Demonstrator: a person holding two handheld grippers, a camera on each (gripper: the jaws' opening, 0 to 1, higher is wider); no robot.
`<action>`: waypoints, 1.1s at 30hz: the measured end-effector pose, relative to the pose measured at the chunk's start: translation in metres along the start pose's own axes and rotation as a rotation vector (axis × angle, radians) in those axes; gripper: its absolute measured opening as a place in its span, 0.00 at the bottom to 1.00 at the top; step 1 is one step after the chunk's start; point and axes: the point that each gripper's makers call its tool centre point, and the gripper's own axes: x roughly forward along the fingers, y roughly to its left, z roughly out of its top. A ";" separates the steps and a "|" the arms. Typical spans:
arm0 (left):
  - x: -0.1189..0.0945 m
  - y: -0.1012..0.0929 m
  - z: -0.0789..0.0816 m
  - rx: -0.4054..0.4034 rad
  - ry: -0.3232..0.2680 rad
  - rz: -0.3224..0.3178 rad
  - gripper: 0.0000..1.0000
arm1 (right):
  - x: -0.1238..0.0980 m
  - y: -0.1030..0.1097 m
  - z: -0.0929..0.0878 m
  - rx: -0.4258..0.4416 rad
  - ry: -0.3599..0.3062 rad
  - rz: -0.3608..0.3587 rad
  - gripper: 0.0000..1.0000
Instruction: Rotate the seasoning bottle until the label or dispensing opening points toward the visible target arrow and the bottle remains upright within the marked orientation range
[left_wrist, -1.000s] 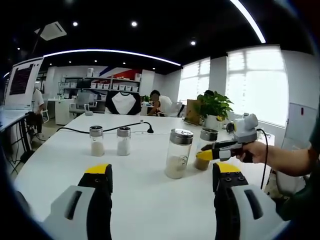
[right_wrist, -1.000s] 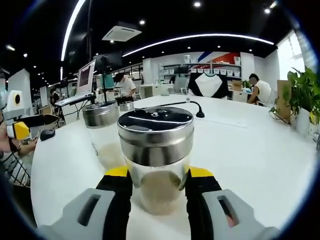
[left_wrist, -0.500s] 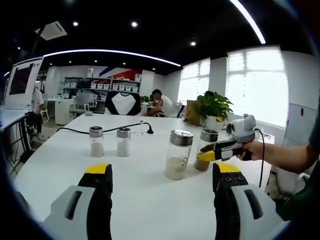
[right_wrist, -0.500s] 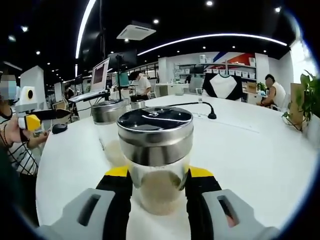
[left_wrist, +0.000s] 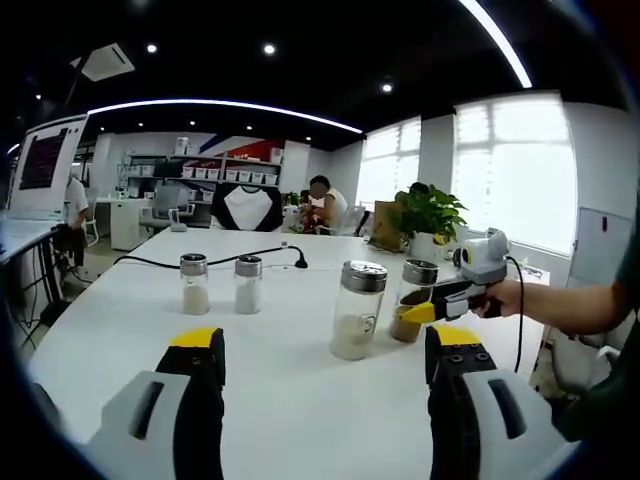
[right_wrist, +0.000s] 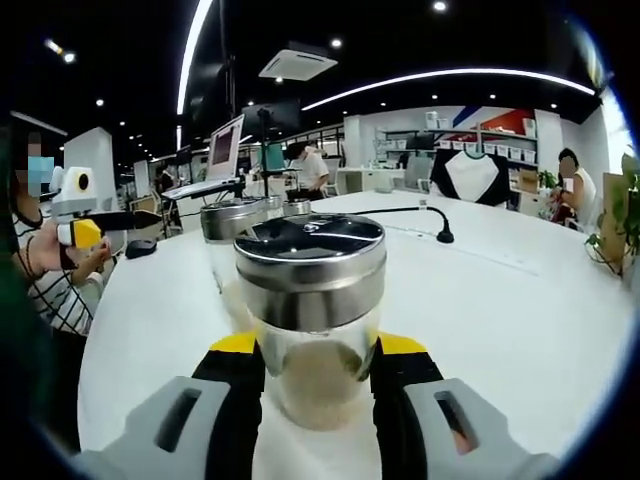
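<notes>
A glass seasoning bottle (right_wrist: 311, 268) with a steel lid and brownish powder stands upright on the white table (right_wrist: 520, 320). My right gripper (right_wrist: 315, 362) is shut on its lower body, one yellow-tipped jaw on each side. In the left gripper view the same bottle (left_wrist: 411, 298) stands at the right, with the right gripper (left_wrist: 427, 311) and a person's hand reaching in to hold it. Beside it stands a taller bottle (left_wrist: 356, 308) with pale contents. My left gripper (left_wrist: 325, 365) hovers over the table, open, with nothing between its jaws.
Two small shakers (left_wrist: 194, 284) (left_wrist: 247, 284) stand at the left of the table, a black cable (left_wrist: 240, 258) behind them. A potted plant (left_wrist: 428, 212) sits at the far right edge. The pale-contents bottle (right_wrist: 230, 262) stands close behind the held one. People sit at the far desks.
The right gripper has turned with the bottle in it, so the room behind slid to the right in its view. The bottle stays upright at its spot. The left gripper has not moved.
</notes>
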 end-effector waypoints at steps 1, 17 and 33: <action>0.000 0.000 0.000 0.000 0.000 0.000 0.87 | 0.000 0.000 0.000 -0.001 -0.001 0.005 0.40; 0.000 0.001 0.001 0.000 0.002 0.003 0.87 | 0.001 0.001 0.001 -0.013 -0.004 0.042 0.41; 0.000 0.002 -0.002 -0.004 0.008 0.006 0.87 | -0.002 0.001 0.009 0.053 -0.028 -0.053 0.56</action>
